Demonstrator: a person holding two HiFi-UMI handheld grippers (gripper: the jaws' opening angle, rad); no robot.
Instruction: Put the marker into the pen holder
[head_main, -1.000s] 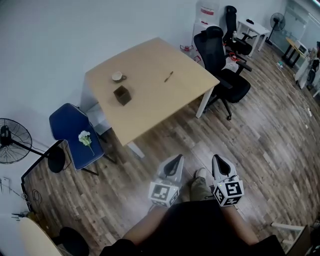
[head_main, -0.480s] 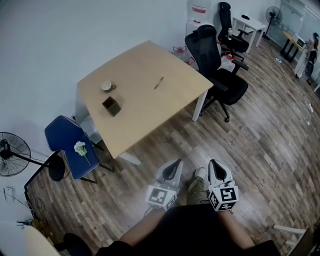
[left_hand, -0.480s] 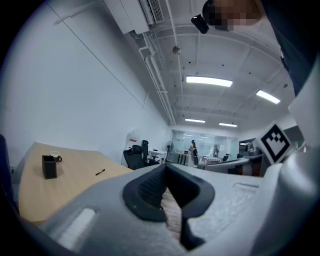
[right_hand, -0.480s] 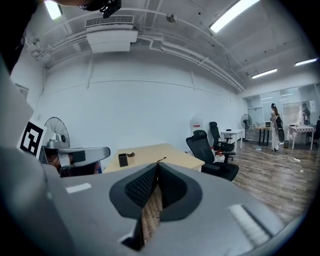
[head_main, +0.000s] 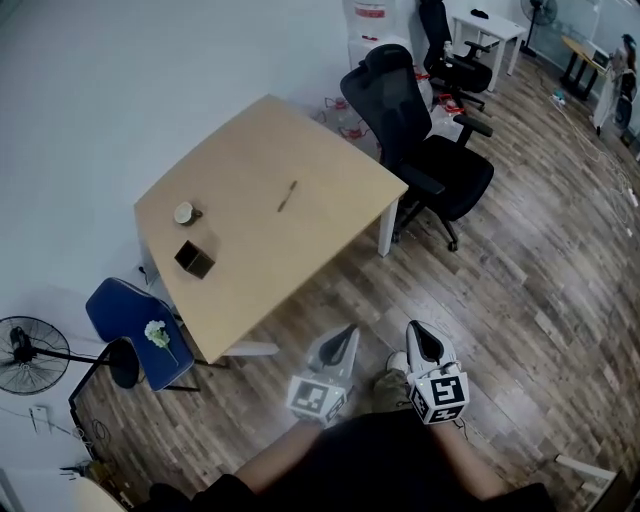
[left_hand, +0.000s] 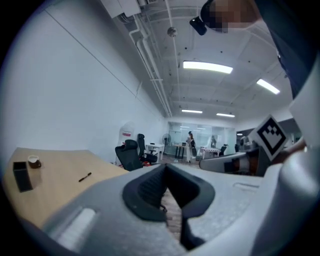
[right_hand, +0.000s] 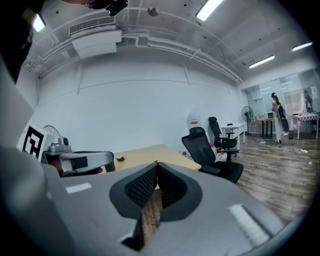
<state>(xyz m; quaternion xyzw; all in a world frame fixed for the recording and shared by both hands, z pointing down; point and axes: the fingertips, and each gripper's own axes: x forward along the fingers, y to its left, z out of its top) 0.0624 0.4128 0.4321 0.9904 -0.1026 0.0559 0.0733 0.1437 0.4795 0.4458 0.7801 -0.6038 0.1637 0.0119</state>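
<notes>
Head view puts the marker (head_main: 287, 196) lying loose near the middle of the pale wooden worktop (head_main: 330, 215). It is well apart from the dark square pen holder (head_main: 194, 259), which stands near the worktop's left edge beside a small cup (head_main: 185, 213). The step in hand looks like the approach, since neither tool is anywhere near the worktop. Doing it well means closing on the worktop's near side, between the blue chair (head_main: 130, 320) and the black office chair (head_main: 420, 150). One set of fingers should then part before coming down across the marker's slim barrel, near its middle so it does not swing. Both arms are held close to the body, with the left gripper (head_main: 345, 335) and right gripper (head_main: 415, 335) side by side above the wooden floor, pointing forward. Left gripper view shows its fingers (left_hand: 147, 190) pressed together with nothing between them; right gripper view shows the same of its fingers (right_hand: 140, 187).
</notes>
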